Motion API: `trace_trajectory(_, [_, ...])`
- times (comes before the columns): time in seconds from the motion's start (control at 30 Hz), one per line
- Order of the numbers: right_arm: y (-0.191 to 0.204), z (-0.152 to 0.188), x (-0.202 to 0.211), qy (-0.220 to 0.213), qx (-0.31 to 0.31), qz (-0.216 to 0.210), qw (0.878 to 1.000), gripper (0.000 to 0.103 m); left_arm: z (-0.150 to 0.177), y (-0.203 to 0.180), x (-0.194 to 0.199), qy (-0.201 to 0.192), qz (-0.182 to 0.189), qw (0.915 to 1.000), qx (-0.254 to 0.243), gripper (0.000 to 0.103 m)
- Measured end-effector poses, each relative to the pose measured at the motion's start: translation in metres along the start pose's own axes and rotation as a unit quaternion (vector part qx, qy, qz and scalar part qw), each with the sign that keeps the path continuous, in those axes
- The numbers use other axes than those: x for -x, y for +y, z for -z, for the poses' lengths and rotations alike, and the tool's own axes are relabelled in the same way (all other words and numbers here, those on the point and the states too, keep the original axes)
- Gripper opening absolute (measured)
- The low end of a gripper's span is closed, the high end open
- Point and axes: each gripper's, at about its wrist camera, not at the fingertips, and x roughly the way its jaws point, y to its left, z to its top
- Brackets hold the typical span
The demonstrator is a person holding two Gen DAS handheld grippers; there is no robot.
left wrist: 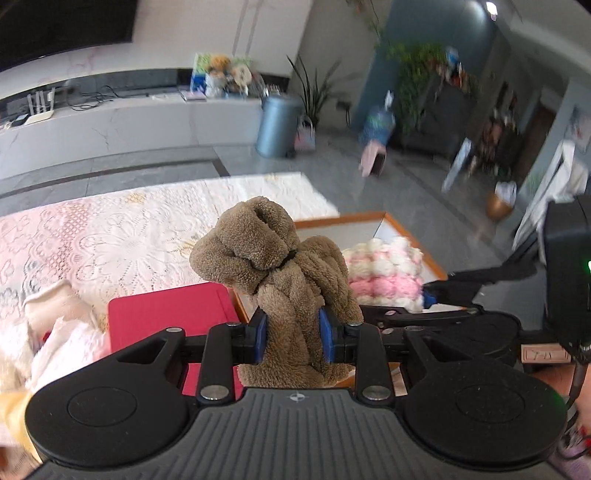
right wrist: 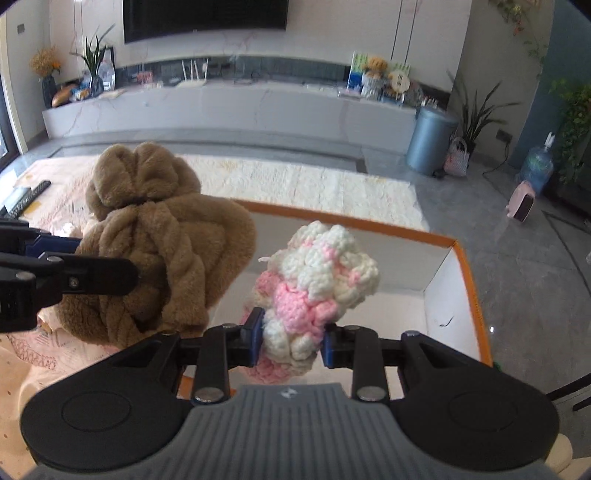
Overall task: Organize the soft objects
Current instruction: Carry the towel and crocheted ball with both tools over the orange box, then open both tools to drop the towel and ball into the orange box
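A long white marble-look media bench [right wrist: 229, 107] runs along the far wall under a dark television [right wrist: 205, 14], with grey tiled floor [right wrist: 498, 236] in front of it. Nearer lies a broad cream and pink lace cloth [left wrist: 110, 236] covering the work surface. On it, at the right, sits an open box with an orange rim [right wrist: 469, 280] and pale inner walls; it stands directly ahead of both tools. A blue-grey bin [right wrist: 430, 138] stands on the floor by a potted plant [right wrist: 476, 114], and a water bottle [right wrist: 537, 168] sits further right. A red flat pad [left wrist: 166, 314] lies on the cloth beside a heap of white fabric [left wrist: 62, 332].

The left gripper [left wrist: 295, 338] pinches a brown plush bundle [left wrist: 273, 266] between its blue pads; the bundle is fluffy, tied with a dark band into a knot-like head, and stands up above the jaws just left of the box. The right gripper [right wrist: 291, 338] pinches a pink and white crocheted piece [right wrist: 321, 280], chunky and bobbled, held over the box's open interior. The two bundles hang near each other, apart.
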Motion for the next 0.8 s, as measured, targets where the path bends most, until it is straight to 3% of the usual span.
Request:
trace_trajectory(0.07, [-0.005, -0.003, -0.017, 0.031, -0.001, -0.009, 0.999, 0.03, -0.003, -0.004, -0.012, 0.026, -0.003, 0.9996, -0.014, 0.033])
trace_trajectory(0.3, [-0.017, -0.004, -0.063, 0.105, -0.005, -0.036, 0.994, 0.03, 0.006, -0.013, -0.04, 0.055, -0.026, 0.9962, -0.062, 0.033])
trace_trajectory(0.47, [-0.024, -0.001, -0.077, 0.123, -0.006, -0.044, 0.991, 0.03, 0.014, -0.014, -0.055, 0.069, -0.024, 0.9947, -0.072, 0.033])
trace_trajectory(0.8, [-0.022, -0.005, -0.098, 0.148, -0.002, -0.045, 0.988, 0.034, 0.017, -0.017, -0.062, 0.057, -0.022, 0.9931, -0.1, 0.033])
